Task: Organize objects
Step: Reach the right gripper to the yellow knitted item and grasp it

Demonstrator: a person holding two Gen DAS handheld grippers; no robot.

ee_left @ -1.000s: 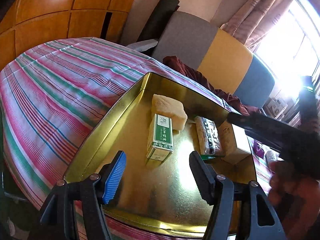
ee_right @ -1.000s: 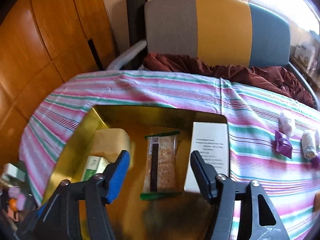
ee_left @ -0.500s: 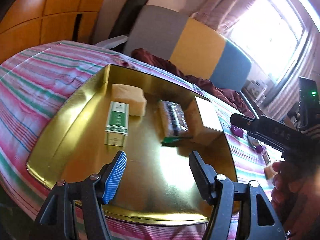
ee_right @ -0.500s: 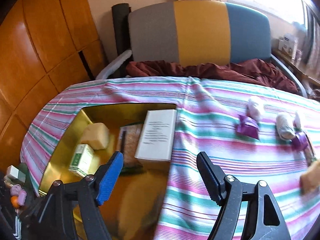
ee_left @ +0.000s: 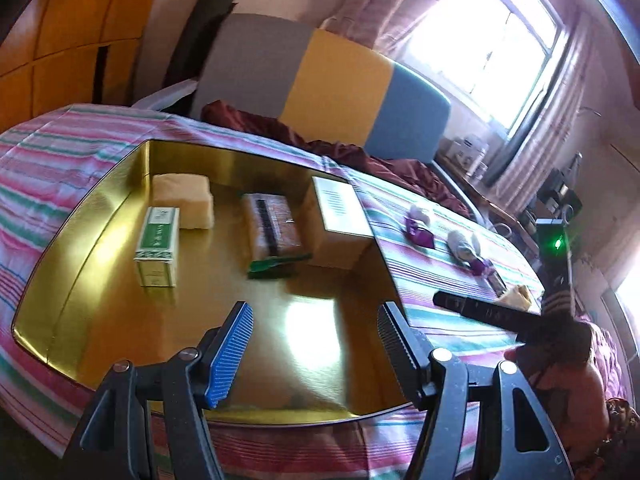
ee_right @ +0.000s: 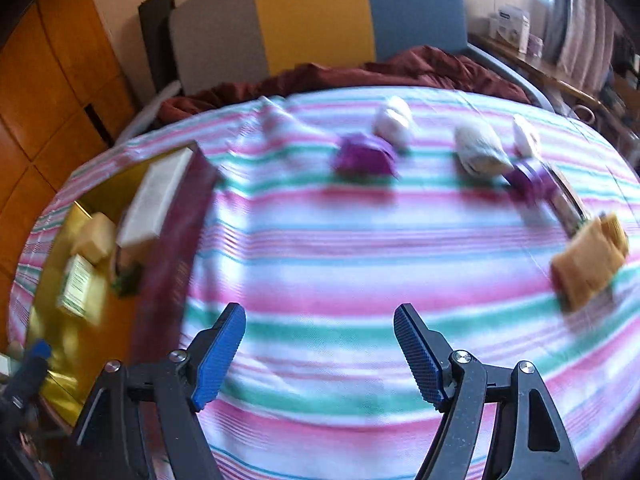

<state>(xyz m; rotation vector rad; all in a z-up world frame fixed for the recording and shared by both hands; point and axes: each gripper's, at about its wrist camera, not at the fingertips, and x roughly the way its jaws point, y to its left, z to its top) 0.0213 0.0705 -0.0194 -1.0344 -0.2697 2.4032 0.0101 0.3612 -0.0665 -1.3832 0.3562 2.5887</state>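
Hovering over the near part of the gold tray [ee_left: 84, 264], the left hand-held gripper [ee_left: 316, 344] has its jaws spread with nothing between them. The tray sits on a table covered by a pink, green and white striped cloth [ee_right: 360, 272]. Inside the tray, a green and white box [ee_left: 157, 246] stands just in front of a pale yellow block [ee_left: 184, 198]; to their right lies a clear-wrapped cracker pack [ee_left: 272, 226] with green ends, and beside that a white-topped box [ee_left: 340, 214] against the tray's right wall.

The right hand-held gripper [ee_right: 320, 354] hangs above bare cloth to the right of the tray, its jaws having just been opening and now standing wide, holding nothing. Beyond it, loose items lie well apart along the far side of the cloth: a purple wrapped piece [ee_right: 366, 156], a white wrapped bundle [ee_right: 478, 150], another purple piece [ee_right: 528, 180], and, at the right, an orange-tan packet [ee_right: 588, 266]. That view is smeared with blur, so the small white lumps near the purple pieces may be wrapped sweets or tissue. In the left view a person's hand [ee_left: 560, 376] grips the right tool's handle.
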